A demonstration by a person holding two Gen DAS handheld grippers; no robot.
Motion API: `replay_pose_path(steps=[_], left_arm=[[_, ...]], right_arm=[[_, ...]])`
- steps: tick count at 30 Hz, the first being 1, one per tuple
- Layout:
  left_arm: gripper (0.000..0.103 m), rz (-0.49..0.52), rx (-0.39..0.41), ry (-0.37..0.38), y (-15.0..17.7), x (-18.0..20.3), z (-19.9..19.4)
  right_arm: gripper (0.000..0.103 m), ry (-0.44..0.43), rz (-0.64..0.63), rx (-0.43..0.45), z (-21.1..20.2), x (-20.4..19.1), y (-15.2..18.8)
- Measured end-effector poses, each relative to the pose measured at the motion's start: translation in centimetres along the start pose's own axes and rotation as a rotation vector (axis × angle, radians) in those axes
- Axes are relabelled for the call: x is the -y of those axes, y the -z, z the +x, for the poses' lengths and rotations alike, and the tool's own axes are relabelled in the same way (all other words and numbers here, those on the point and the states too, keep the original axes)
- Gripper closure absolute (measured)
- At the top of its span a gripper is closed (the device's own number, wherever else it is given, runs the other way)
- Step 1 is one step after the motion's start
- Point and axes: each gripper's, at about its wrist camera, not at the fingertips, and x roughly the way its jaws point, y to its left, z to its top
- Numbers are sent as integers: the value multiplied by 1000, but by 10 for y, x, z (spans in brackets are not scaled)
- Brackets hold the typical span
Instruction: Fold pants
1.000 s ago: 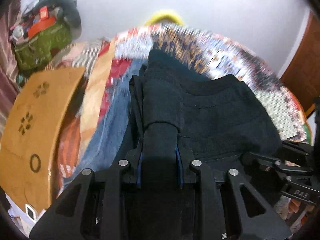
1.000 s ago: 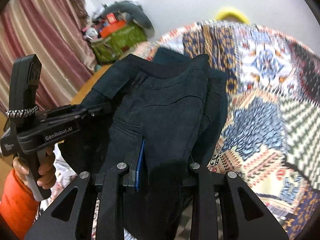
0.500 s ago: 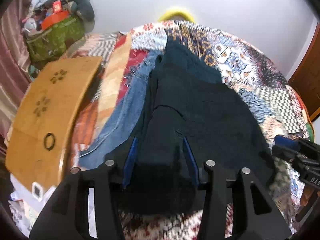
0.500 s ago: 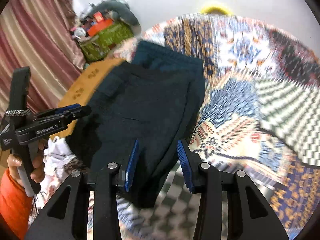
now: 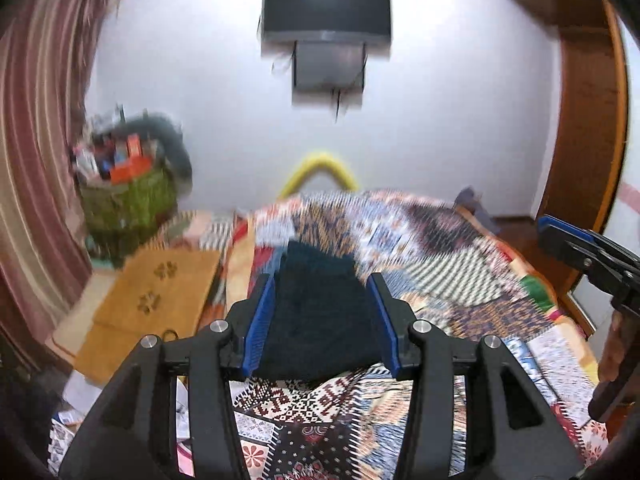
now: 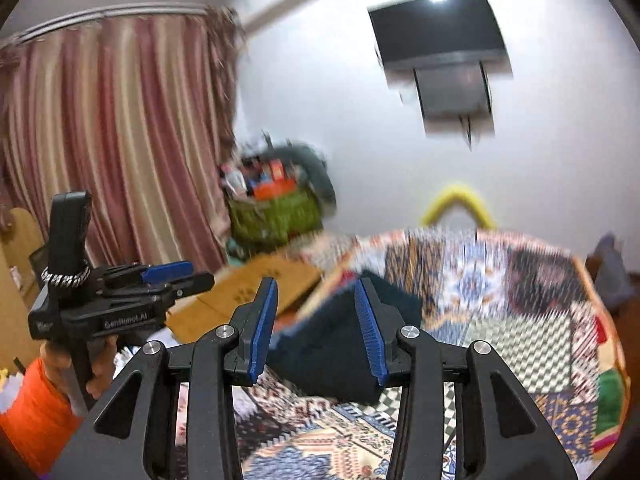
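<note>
Both my left gripper (image 5: 322, 322) and right gripper (image 6: 316, 328) hang wide and empty above the bed (image 5: 460, 280), the dark pants (image 5: 320, 320) lying there in a compact fold, looking about finished.

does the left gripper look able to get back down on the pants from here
Probably yes. The left gripper is open and holds nothing, and the folded pants lie on the quilt straight ahead of it, with nothing between.

The left gripper (image 5: 323, 320) hung with its fingers (image 5: 260, 322) spread wide and empty. Beyond them the dark folded pants (image 5: 320, 312) lay on the patterned bedspread (image 5: 460, 280).
</note>
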Motion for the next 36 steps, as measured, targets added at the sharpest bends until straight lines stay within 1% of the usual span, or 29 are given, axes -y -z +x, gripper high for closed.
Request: replay_pose_path(steps=[1, 2, 5, 8, 9, 10, 11, 12, 13, 14, 15, 16, 17, 19, 20, 24, 36], left_arm=[[56, 7, 24, 0, -1, 5, -14], [56, 17, 64, -7, 0, 13, -37], [54, 21, 144, -30, 7, 25, -83], [46, 12, 220, -53, 17, 35, -123], [40, 10, 236, -60, 19, 36, -132], [36, 9, 252, -66, 22, 39, -142], [29, 5, 267, -68, 26, 41, -152], [23, 1, 272, -67, 28, 42, -157], [20, -5, 275, -64, 30, 43, -161], [14, -10, 280, -64, 33, 44, -167], [8, -15, 285, -66, 35, 45, -171], [6, -18, 287, -67, 36, 44, -172], [2, -24, 292, -69, 37, 44, -175], [1, -29, 293, -66, 40, 45, -179], [0, -31, 290, -62, 41, 45, -180], [0, -36, 286, -70, 44, 45, -183], [0, -50, 281, -57, 48, 43, -182]], right_arm=[[65, -3, -15, 30, -17, -12, -3], [65, -5, -25, 49, -23, -19, -4], [65, 11, -63, 106, -54, -46, -2], [65, 25, -76, 145, -77, -66, 5], [64, 34, -80, 151, -79, -70, 8], [61, 45, -80, 157, -81, -72, 10], [57, 55, -77, 164, -82, -75, 13], [49, 59, -72, 169, -85, -77, 15], [40, 65, -66, 173, -85, -76, 16], [35, 78, -62, 179, -87, -78, 18], [26, 90, -62, 182, -88, -78, 19], [18, 105, -64, 184, -88, -78, 19], [15, 123, -68, 186, -90, -80, 20], [4, 143, -69, 186, -92, -80, 21], [2, 153, -66, 188, -95, -79, 22], [1, 175, -65, 187, -97, -79, 22], [1, 185, -61, 176, -98, -74, 30]])
